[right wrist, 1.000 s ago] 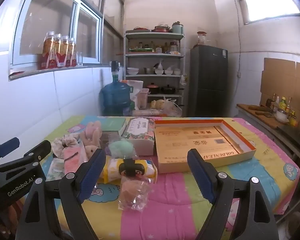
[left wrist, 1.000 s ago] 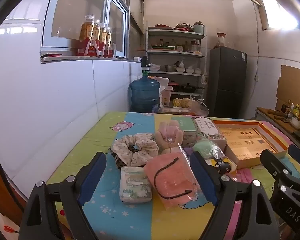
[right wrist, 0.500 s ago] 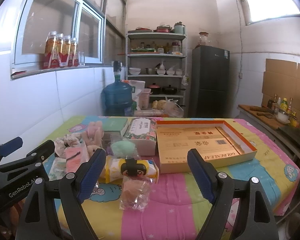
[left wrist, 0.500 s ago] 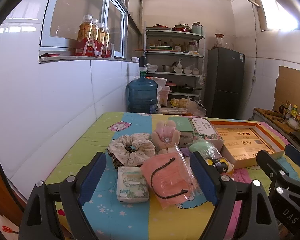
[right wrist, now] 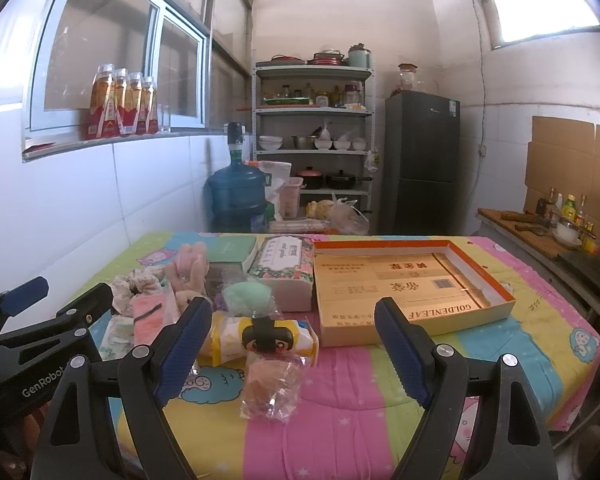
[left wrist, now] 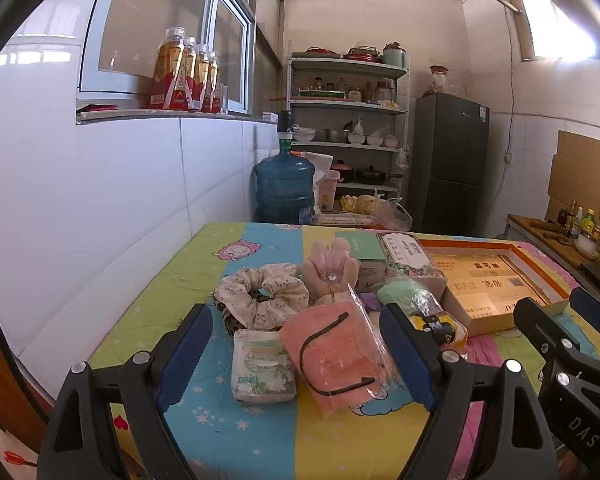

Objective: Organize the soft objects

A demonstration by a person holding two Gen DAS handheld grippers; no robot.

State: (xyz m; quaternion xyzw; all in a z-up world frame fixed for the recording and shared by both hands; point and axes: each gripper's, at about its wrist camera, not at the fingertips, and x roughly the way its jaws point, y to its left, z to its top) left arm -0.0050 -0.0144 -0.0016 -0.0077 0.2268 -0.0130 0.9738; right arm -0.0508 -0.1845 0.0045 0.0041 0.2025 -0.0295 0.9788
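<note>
Soft items lie in a heap on the table's left half. In the left wrist view: a floral scrunchie (left wrist: 260,294), a pink plush toy (left wrist: 332,272), a bagged pink mask (left wrist: 338,354), a tissue pack (left wrist: 262,366) and a bagged green sponge (left wrist: 404,294). My left gripper (left wrist: 296,354) is open and empty, held near the table's front edge before the mask and tissue pack. My right gripper (right wrist: 292,350) is open and empty, before a bagged tan puff (right wrist: 270,386) and a yellow cartoon pack (right wrist: 260,336). An open orange-rimmed box (right wrist: 404,280) lies to the right.
A floral tissue box (right wrist: 284,270) and a green box (right wrist: 232,250) stand behind the heap. A white tiled wall runs along the left. A blue water jug (right wrist: 238,196), shelves and a dark fridge (right wrist: 420,160) stand beyond the table. A counter with bottles (right wrist: 556,224) is at right.
Both grippers have drawn back a little from the heap and stay open. Nothing on the table has moved.
</note>
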